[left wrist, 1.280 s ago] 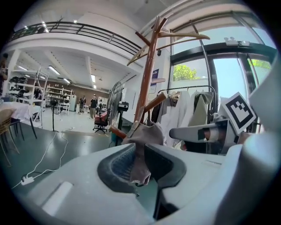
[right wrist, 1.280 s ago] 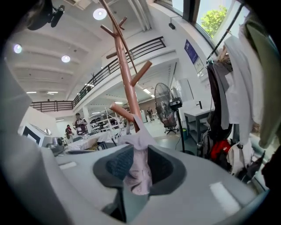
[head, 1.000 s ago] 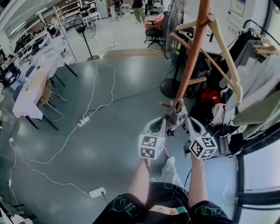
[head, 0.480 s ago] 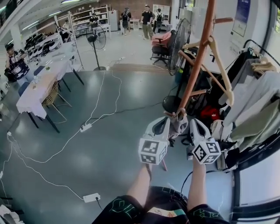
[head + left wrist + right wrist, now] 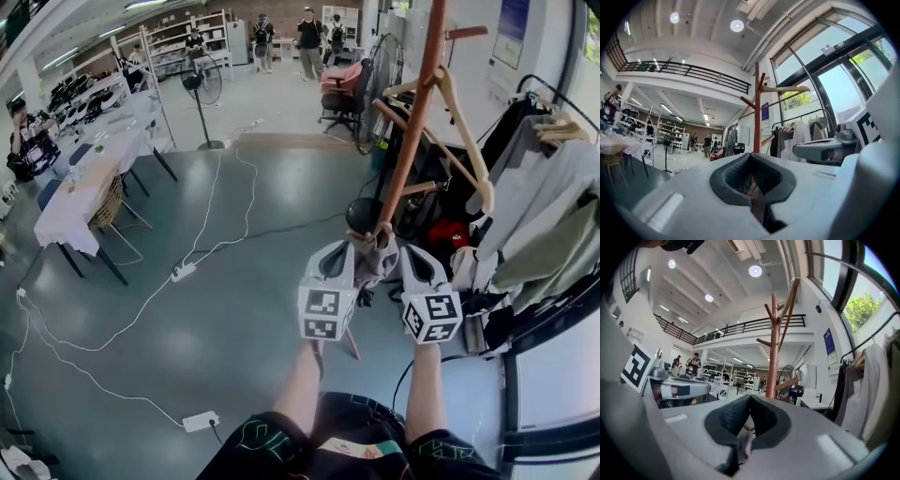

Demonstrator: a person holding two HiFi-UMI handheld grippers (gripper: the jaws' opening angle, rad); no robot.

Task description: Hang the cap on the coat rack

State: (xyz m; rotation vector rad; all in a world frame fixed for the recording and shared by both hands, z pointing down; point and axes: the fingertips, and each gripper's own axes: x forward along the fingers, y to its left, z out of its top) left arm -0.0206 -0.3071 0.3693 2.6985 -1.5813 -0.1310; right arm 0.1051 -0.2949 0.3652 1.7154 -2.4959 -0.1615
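In the head view a grey cap [image 5: 378, 259] hangs between my two grippers, close to a low peg [image 5: 361, 234] of the orange-brown coat rack [image 5: 411, 122]. My left gripper [image 5: 351, 249] pinches the cap's left side and my right gripper [image 5: 403, 253] pinches its right side. The left gripper view shows the jaws of the left gripper [image 5: 752, 176] closed, with a strip of fabric [image 5: 758, 202] caught between them and the rack [image 5: 757, 112] ahead. In the right gripper view the right gripper [image 5: 750, 411] is also shut on grey cloth [image 5: 743, 446], with the rack [image 5: 774, 348] straight ahead.
A wooden hanger [image 5: 459, 122] hangs on the rack's upper pegs. A clothes rail with garments [image 5: 544, 197] stands at the right. Two standing fans [image 5: 380, 70] [image 5: 202, 89], a chair [image 5: 339, 80], floor cables with power strips [image 5: 184, 272], tables [image 5: 80, 187] at left and people at the back.
Both grippers stay shut on the cap beside the rack's low peg. The head view has tilted up a little, and the cap sits slightly nearer the pole.
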